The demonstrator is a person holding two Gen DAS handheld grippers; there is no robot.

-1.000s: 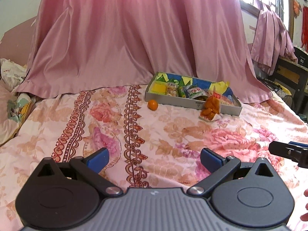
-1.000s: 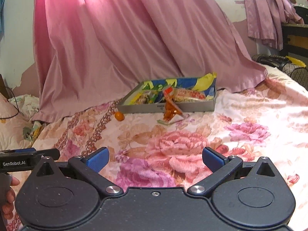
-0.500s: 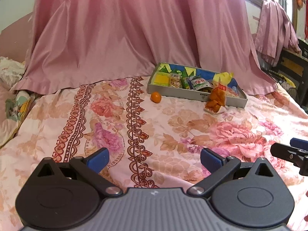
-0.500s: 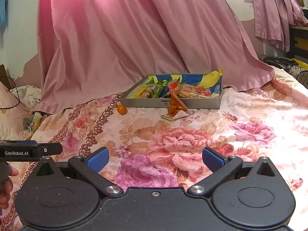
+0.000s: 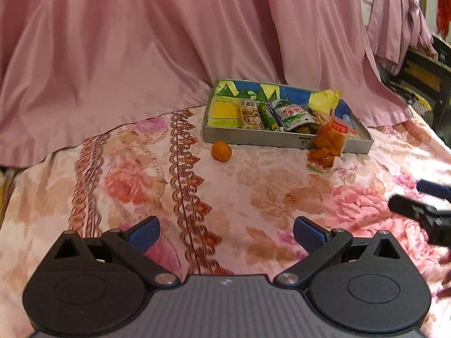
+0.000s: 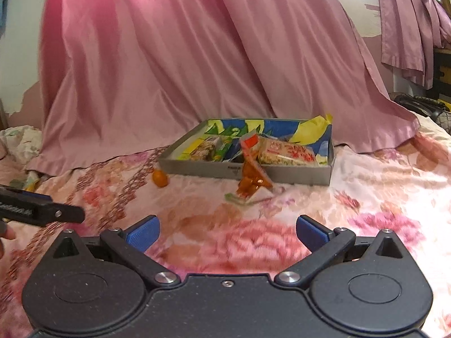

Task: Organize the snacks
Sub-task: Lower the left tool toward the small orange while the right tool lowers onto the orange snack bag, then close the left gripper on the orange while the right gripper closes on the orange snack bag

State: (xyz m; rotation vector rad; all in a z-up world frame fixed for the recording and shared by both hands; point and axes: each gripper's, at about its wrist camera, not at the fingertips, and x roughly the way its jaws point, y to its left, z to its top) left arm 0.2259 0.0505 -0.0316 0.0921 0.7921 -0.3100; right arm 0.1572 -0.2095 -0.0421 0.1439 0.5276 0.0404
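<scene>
Floral bed [image 5: 253,186], snack box [image 5: 282,138], orange [image 5: 221,151]

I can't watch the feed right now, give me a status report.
Left gripper and right gripper open, empty. Small orange fruit and orange snack packet outside grey cardboard tray. Nothing in the way.

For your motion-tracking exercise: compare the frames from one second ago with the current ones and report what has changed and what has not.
Both grippers have moved forward over the bed toward the snack box; it appears larger in both views. Left gripper and right gripper took hold of nothing; jaws stay open and empty. The small orange fruit and the orange snack packet leaning on the box's front wall lie where they were.
</scene>
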